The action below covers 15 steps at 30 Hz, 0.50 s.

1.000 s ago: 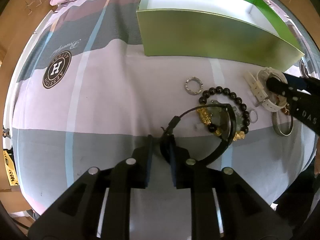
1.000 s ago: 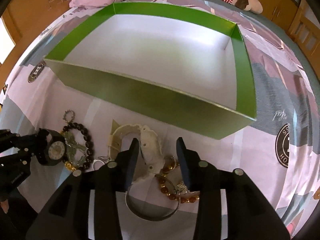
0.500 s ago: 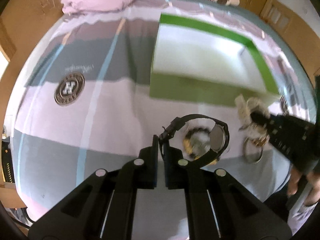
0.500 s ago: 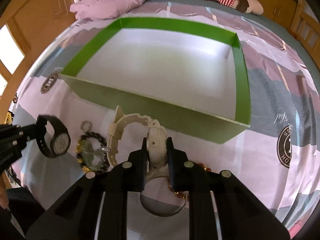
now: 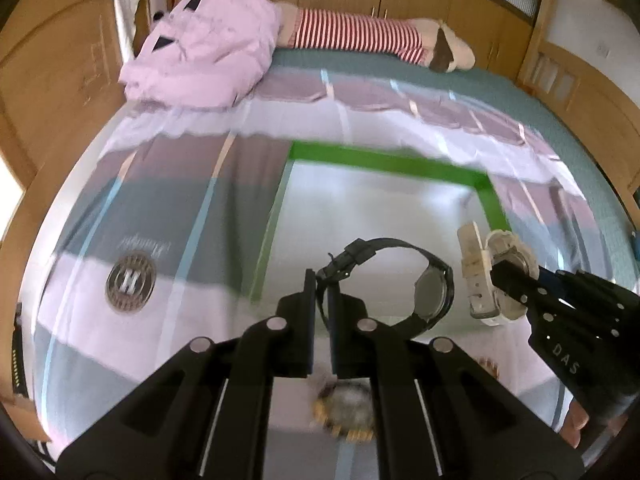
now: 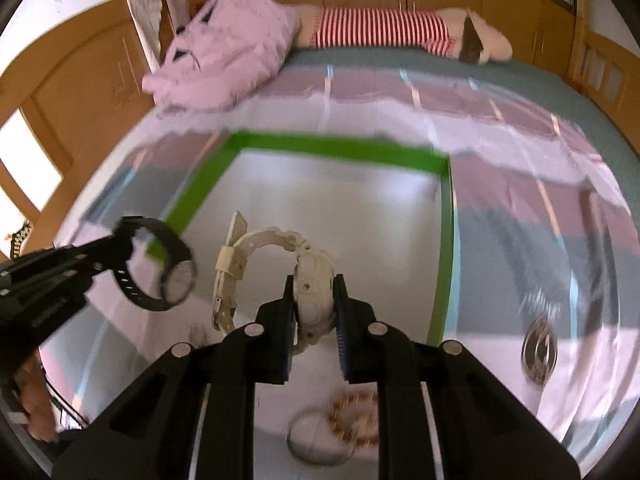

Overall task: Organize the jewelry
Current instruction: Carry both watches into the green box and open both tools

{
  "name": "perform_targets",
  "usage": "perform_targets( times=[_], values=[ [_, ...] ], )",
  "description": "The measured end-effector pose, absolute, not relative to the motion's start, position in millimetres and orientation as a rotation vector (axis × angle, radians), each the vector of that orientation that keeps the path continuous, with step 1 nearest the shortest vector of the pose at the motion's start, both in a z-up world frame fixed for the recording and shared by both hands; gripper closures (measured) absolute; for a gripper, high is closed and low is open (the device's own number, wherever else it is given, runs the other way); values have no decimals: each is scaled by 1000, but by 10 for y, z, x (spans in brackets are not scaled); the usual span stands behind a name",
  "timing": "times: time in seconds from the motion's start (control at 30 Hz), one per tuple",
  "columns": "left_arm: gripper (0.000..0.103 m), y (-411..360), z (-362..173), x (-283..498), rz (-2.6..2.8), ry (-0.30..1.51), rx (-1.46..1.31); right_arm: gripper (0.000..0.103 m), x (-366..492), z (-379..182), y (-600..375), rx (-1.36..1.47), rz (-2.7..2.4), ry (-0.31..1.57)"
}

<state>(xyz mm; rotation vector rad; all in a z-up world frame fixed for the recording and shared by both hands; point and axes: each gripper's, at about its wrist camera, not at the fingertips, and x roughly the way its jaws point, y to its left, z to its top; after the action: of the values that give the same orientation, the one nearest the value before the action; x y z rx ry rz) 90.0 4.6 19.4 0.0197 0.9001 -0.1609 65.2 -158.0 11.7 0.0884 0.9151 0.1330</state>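
1. Left gripper (image 5: 322, 304) has its jaws nearly together, pinching the strap of a black wristwatch (image 5: 430, 292); the watch loops out to the right of the fingers, its round face turned sideways.
2. Right gripper (image 6: 314, 300) clamps a white wristwatch (image 6: 312, 280) by its case, the two pads pressing on either side; the white strap arcs up and to the left, ending in a buckle.
3. Both watches hang in the air, clear of the bedspread (image 5: 160, 216), above the near edge of a green box (image 6: 332, 148) with a pale, bare floor.
4. From the right wrist camera, the black watch sits to the left of the white one, near it but not touching; the left gripper reaches in from the left edge.
5. From the left wrist camera, the white watch shows at the right, gripped by the other tool's dark fingers.
6. Beneath the grippers, blurred, lie more pieces on the bedspread: a gold-beaded bracelet (image 6: 354, 420) and a thin metal bangle (image 6: 320, 444).
7. At the head of the bed lie a pink quilt (image 5: 204, 52) and a red-and-white striped plush toy (image 5: 360, 34).
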Motion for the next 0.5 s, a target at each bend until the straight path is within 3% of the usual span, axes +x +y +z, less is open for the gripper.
perform_targets(
  times=[0.1, 0.37, 0.4, 0.5],
  values=[
    [98, -25, 21, 1107, -158, 942, -11, 85, 834, 85, -1608, 58, 142, 885],
    [93, -117, -292, 1325, -157, 1034, 7, 84, 1048, -346, -1744, 130, 120, 1016],
    [92, -104, -292, 1324, -165, 1040, -7, 81, 1040, -342, -1772, 146, 123, 1018],
    [82, -13, -234, 1305, -170, 1031, -54, 59, 961, -224, -1836, 158, 104, 973]
  ],
)
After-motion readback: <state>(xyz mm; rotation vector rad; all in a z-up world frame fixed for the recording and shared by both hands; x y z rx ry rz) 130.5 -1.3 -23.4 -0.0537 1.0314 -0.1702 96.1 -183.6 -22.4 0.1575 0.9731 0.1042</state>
